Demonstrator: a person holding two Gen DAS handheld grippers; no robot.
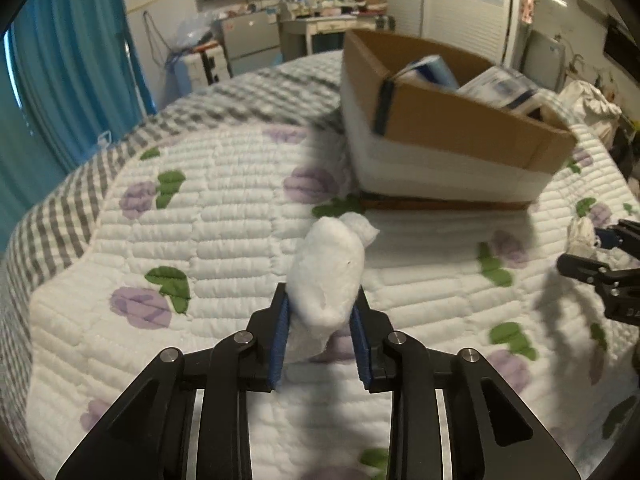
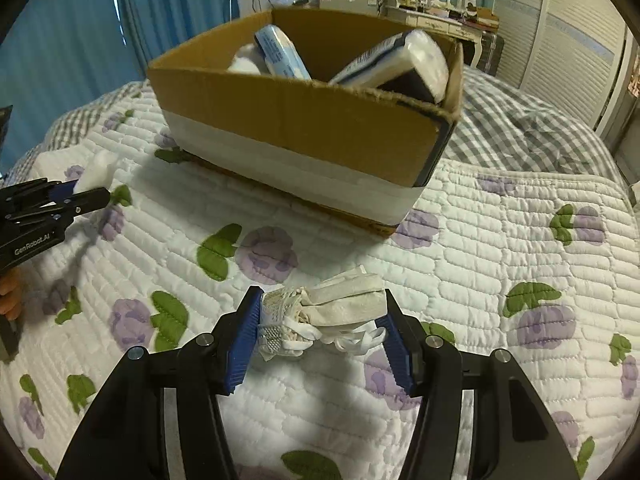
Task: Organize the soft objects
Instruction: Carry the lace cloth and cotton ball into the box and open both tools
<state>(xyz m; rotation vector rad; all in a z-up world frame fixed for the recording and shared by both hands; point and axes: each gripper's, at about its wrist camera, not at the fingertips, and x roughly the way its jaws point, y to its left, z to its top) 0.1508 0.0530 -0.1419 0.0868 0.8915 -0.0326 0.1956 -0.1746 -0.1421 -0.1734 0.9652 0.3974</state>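
Here, the left gripper (image 1: 320, 312) is clamped on a white cotton wad (image 1: 328, 276): its two blue pads press the lower half of the wad from either side, and the upper part sticks out past the fingertips, with a small loose tuft at the top. The jaws stand narrow, squeezing the soft material in. The wad is lifted off the quilt (image 1: 200, 220), which is white with purple flowers and green leaves. In the right wrist view the same gripper shows at the left edge, with the white wad poking out of its tips. The right gripper (image 2: 320, 320) is about half open and closed on a folded bundle of white cloth (image 2: 340, 308); a knitted mesh part of the bundle sits against the left pad, the flat folded part reaches the right pad, and thin white straps hang loose beneath. The bundle is held above the quilt. Beyond both grippers a cardboard box (image 2: 304, 120) rests on the quilt, with a white band round its lower wall. Inside it lean a blue-and-white packet (image 2: 280, 52) and a larger white pack (image 2: 404, 64).
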